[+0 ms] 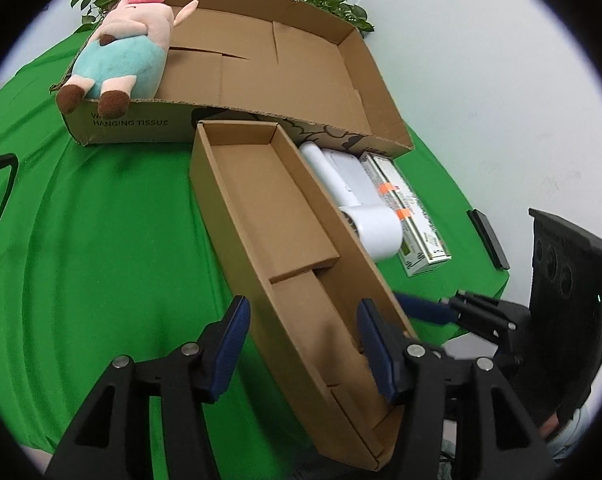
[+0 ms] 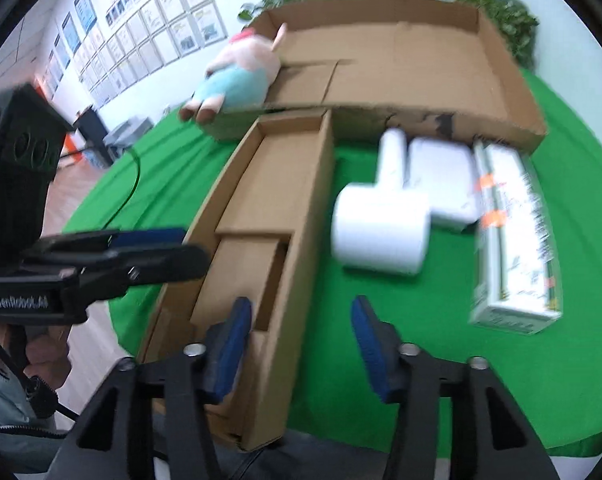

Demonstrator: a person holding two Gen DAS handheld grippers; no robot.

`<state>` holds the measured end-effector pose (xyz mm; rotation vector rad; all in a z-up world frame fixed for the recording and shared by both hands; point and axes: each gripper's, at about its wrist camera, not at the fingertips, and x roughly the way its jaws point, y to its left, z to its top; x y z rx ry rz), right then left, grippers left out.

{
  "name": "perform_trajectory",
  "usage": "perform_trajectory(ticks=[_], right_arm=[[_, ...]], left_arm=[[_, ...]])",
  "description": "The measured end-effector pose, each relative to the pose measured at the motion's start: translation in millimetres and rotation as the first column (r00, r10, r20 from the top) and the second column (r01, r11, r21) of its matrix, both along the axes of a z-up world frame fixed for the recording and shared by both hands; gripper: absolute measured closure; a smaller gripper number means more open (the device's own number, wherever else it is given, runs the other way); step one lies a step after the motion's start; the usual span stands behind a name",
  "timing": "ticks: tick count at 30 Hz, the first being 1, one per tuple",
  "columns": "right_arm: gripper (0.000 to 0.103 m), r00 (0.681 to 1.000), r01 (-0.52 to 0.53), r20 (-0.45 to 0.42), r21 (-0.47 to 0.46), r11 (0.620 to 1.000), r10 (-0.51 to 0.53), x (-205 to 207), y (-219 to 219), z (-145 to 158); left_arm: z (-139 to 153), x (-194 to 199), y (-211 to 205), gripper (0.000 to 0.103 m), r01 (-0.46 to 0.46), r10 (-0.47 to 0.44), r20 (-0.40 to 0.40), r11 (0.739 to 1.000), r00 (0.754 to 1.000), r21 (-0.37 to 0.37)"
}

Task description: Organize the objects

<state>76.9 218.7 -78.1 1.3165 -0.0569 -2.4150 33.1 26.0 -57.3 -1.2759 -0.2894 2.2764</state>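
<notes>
Narrow box point(image 1: 297, 280) wall between left fingers point(image 1: 231, 344) — untouched.

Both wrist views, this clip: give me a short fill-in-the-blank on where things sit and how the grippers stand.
1. The plush pig lies at one end of the big ____ tray.
2. The tablecloth is ____.
3. The left gripper has its jaws ____, one finger on each side of the narrow box's wall.
4. The white lint roller lies between the narrow box and the ____ carton.

Missing words: cardboard; green; open; printed
</notes>
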Motion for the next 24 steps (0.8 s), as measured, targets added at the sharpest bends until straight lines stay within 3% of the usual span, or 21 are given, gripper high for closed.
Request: perform_trajectory(ticks=[1,2,8,14,24], right_arm=[[0.072,1.000,-0.015,0.013,0.006,1.000,0.015,0,-7,-5],[0.074,1.000,-0.027,0.012,0.008,1.000,0.027,1,-13,-6],[0.071,0.998,-0.057,0.001,-0.022,0.998,0.057,-2,-35,-3],[0.071,1.000,-0.001,0.021,-0.053,0.999,0.002,-9,-28,-7],[0.076,1.000,-0.014,-0.028,0.010,1.000,0.015,-9,-42,-7]], left_arm=[[-1,-1,0,0.049,-0.005,0.005,0.005,1.000,1.000,-0.005],[-2,-2,-3,0.051,-0.016,0.016,0.009,1.000,1.000,-0.015],[-2,1,-18,0.058,-0.062,0.062,-0.017,0.997,0.998,-0.051],[-18,-6,-19,0.069,-0.073,0.075,0.038,0.995,0.996,-0.063],[-17,-5,-16,0.072,-0.088,0.091,0.028,0.992,0.995,-0.091]])
